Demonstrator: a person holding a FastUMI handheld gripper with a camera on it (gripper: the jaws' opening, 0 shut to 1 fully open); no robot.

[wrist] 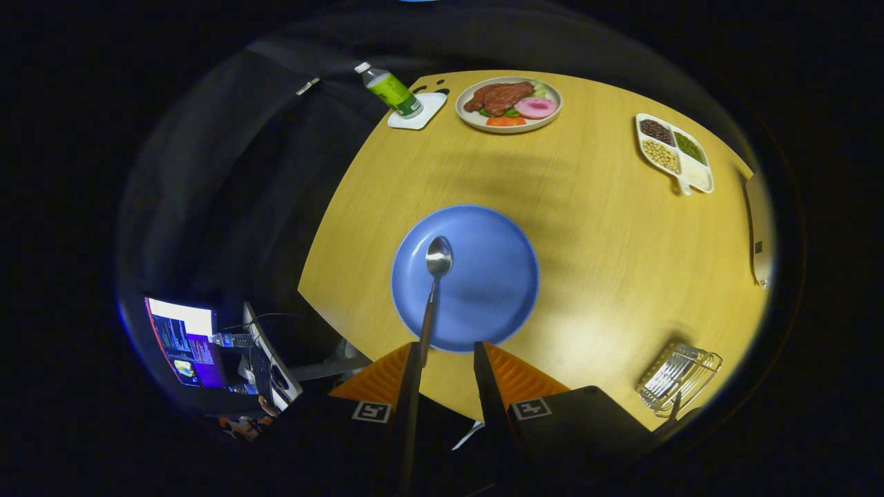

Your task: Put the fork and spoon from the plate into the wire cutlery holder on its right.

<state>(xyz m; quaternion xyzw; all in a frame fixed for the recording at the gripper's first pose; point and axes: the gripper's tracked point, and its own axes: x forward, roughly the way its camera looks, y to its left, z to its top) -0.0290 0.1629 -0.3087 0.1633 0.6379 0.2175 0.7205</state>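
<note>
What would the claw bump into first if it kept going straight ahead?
Probably the blue plate, just ahead of the claw. The spoon runs along one finger, its bowl over the plate, so it might touch first. Depth is hard to judge. The fingers stand apart.

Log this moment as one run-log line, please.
gripper: open, handle along left finger | spoon: bowl over blue plate | wire cutlery holder: right of plate, holds cutlery
</note>
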